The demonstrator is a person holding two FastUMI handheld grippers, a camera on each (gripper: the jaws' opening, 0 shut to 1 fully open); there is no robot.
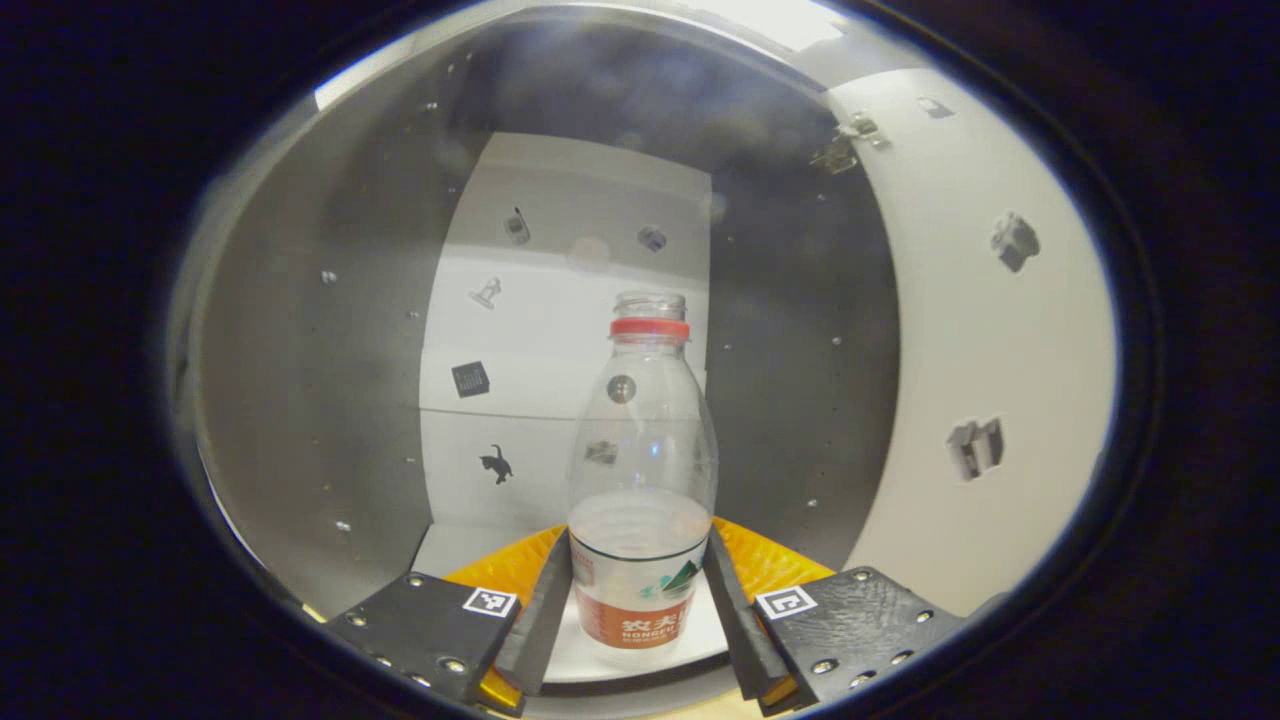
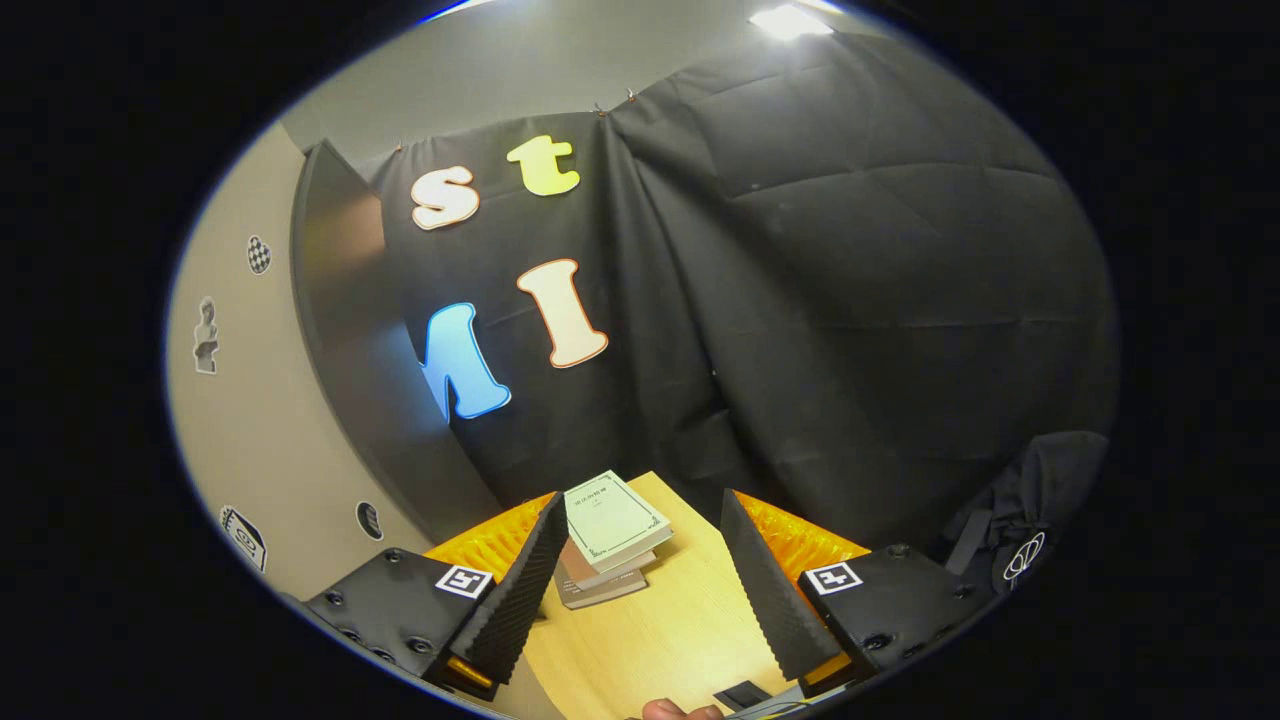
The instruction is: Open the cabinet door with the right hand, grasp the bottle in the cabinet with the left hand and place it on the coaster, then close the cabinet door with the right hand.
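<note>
A clear plastic bottle (image 1: 642,450) with a red neck ring, no cap and an orange label stands upright on the white floor of the cabinet (image 1: 320,380). In the left gripper view my left gripper (image 1: 640,535) reaches into the cabinet, and both fingers (image 1: 545,605) press against the bottle's lower sides at the label. The open cabinet door (image 1: 985,330) stands to the right, its hinge (image 1: 845,140) up top. In the right gripper view my right gripper (image 2: 640,500) is open with nothing between its fingers, held above a wooden table (image 2: 650,630).
The cabinet has grey side walls and a white back panel (image 1: 560,330) with small stickers. A short stack of books (image 2: 610,535) lies on the table ahead of the right gripper. A pale stickered panel (image 2: 240,400) stands to its left, a dark bag (image 2: 1030,510) to its right.
</note>
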